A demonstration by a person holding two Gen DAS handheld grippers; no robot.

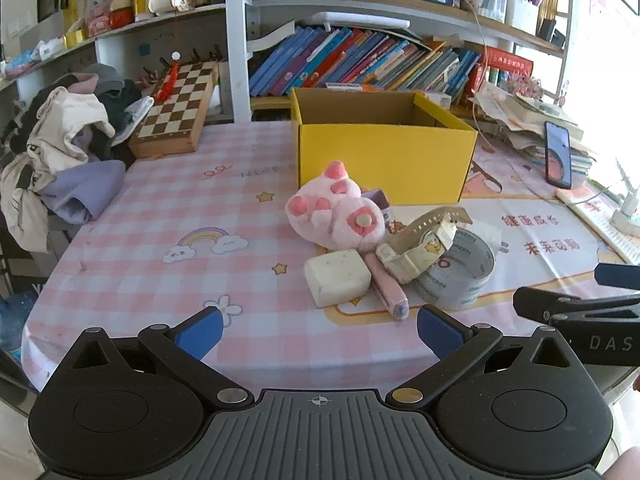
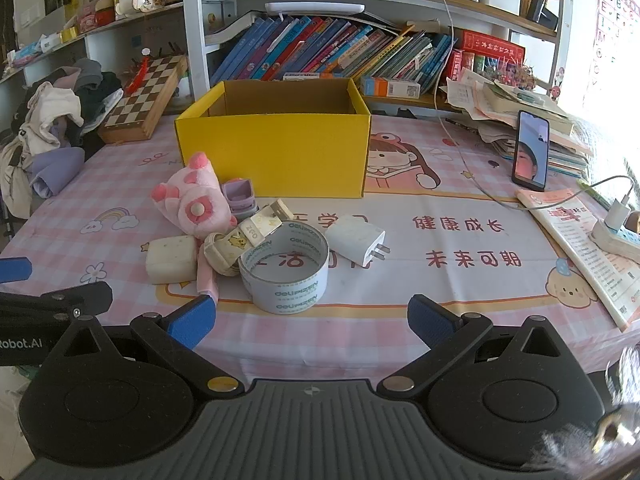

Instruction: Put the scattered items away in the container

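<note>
We find both jaws open and empty, left gripper [image 1: 318, 330], right gripper [image 2: 310, 320], tape [image 2: 285, 266] at twelve o'clock of right, box [image 2: 276, 152] beyond on worktop [image 2: 440, 292].

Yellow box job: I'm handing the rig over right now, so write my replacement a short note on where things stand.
Left gripper: open, empty, hovering short of the pile.
Right gripper: open, empty, just in front of the tape roll.
Yellow box: at the back of the table; what shows of its inside looks empty.
Still out: plush toy, watch, white block, pink stick, purple case, charger plug.
Done: nothing visibly boxed. Left: everything.
</note>
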